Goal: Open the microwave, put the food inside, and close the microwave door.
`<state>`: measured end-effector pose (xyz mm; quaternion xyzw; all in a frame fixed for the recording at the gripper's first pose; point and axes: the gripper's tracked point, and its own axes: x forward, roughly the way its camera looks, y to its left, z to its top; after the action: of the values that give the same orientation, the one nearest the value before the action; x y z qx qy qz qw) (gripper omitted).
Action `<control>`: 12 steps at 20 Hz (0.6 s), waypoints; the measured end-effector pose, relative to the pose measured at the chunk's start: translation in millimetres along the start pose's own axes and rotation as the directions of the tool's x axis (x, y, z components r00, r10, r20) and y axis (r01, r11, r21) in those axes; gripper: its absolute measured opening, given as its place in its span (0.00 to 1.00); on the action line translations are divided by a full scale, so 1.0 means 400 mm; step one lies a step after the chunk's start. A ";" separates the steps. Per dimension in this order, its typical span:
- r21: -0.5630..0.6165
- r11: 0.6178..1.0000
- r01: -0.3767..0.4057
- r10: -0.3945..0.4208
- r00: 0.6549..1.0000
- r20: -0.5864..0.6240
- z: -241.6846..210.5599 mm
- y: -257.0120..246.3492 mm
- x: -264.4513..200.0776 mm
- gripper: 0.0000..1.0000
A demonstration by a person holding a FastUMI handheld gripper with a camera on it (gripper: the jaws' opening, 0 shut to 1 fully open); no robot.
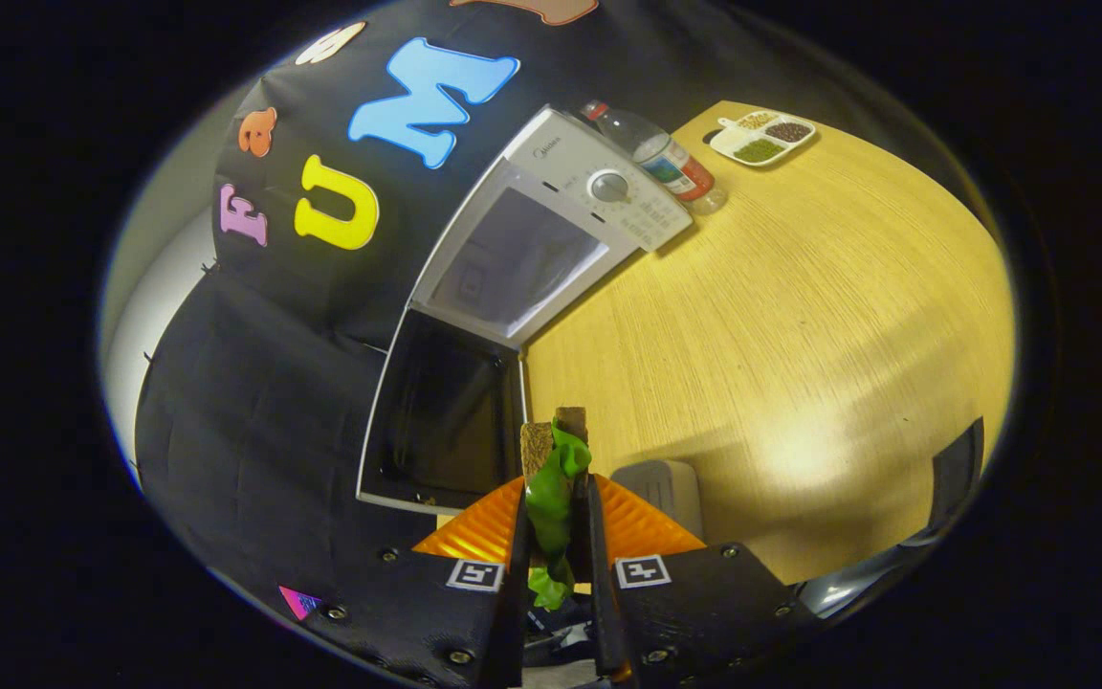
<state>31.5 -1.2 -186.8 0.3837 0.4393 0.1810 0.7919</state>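
Observation:
My gripper [556,488] is shut on a toy sandwich [556,464], brown bread slices with green lettuce hanging down between the fingers. Beyond the fingers stands a white microwave [599,187] on the wooden table [781,316]. Its door [441,411] is swung wide open toward me, the dark glass facing up, and the pale cavity [517,258] shows nothing inside. The control panel with a round dial [608,185] is on the microwave's right side. The sandwich hangs above the table just right of the open door's edge.
A plastic bottle [666,158] with a red cap lies right behind the microwave's panel. A white divided tray [763,137] of beans sits at the table's far corner. A grey block [666,488] rests just right of the fingers. A dark chair back [953,478] stands at the near right.

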 end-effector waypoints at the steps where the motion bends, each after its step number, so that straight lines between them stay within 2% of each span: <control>1: 0.006 1.000 -0.014 0.014 1.000 0.018 0.016 0.021 0.017 0.28; 5: 0.011 0.997 -0.075 0.074 0.994 0.076 0.077 0.103 0.112 0.28; 12: 0.022 0.992 -0.126 0.120 0.975 0.187 0.191 0.194 0.257 0.28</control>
<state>155.3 78.2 -160.2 0.4385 0.3420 0.1860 0.8100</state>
